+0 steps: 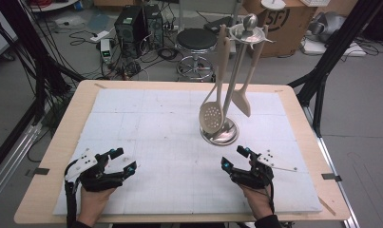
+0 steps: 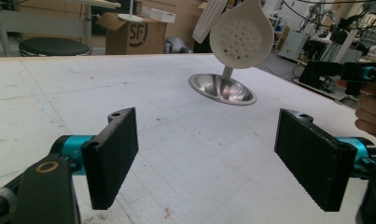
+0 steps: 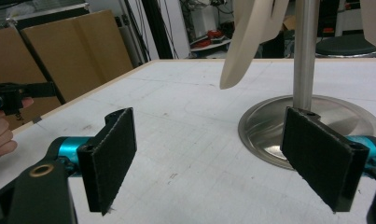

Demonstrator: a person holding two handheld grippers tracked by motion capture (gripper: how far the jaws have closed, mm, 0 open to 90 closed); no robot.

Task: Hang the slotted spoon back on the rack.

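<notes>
A steel utensil stand (image 1: 220, 134) with a round base rises right of the mat's middle. From its top ring hang a cream slotted spoon (image 1: 211, 117), a cream spatula (image 1: 242, 101) and one more cream utensil. My left gripper (image 1: 124, 159) rests low at the front left, open, nothing between its pads. My right gripper (image 1: 233, 157) sits open at the front right, just short of the stand's base. The left gripper view has its wide jaws (image 2: 206, 158) facing the slotted spoon (image 2: 241, 39) and the base (image 2: 221, 88). In the right gripper view the open jaws (image 3: 209, 158) face the pole (image 3: 304, 51).
A white mat (image 1: 146, 118) covers the wooden table (image 1: 61, 142). Beyond the far edge stand a black stool (image 1: 196, 45), a cardboard box (image 1: 284, 23) and computers with cables on the floor. Black frame legs (image 1: 331, 52) flank the table.
</notes>
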